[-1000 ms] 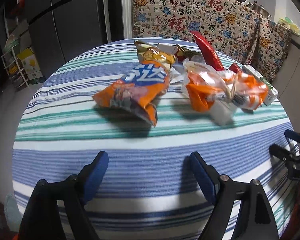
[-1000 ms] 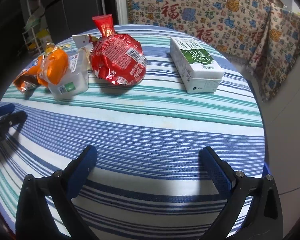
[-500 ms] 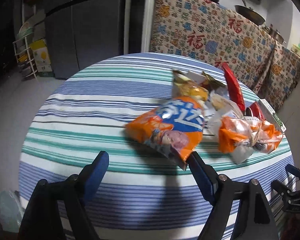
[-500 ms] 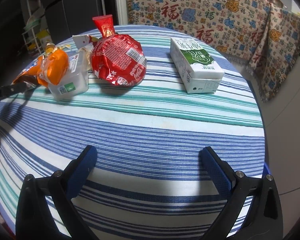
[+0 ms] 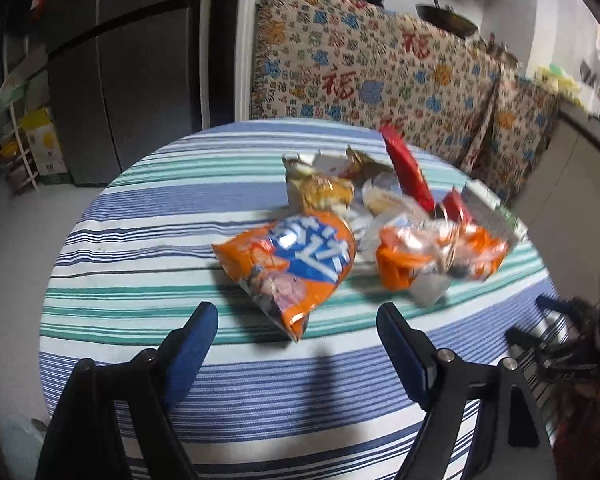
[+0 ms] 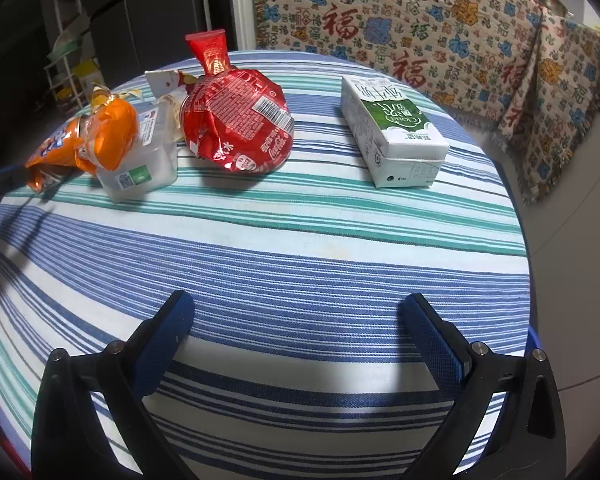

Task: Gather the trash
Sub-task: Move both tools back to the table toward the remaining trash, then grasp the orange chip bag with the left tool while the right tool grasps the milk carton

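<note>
On striped cloth [image 6: 300, 240], crinkly orange packet [image 5: 296, 264], boxy carton [image 6: 392, 128]

Left gripper [image 5: 296, 316] and right gripper [image 6: 298, 312] spread wide.

The big red sign 福 shows many times on the flowery cloth [image 6: 440, 12] hanging far behind the table. The white and green milk box [image 6: 392, 128] on the right has the word "Cloud" in its green part, with Chinese words too small to read. The red round wrapper [image 6: 236, 120] has a barcode and tiny white writing. The orange chip bag [image 5: 296, 264] has big white letters on blue, too blurry to read.
</note>
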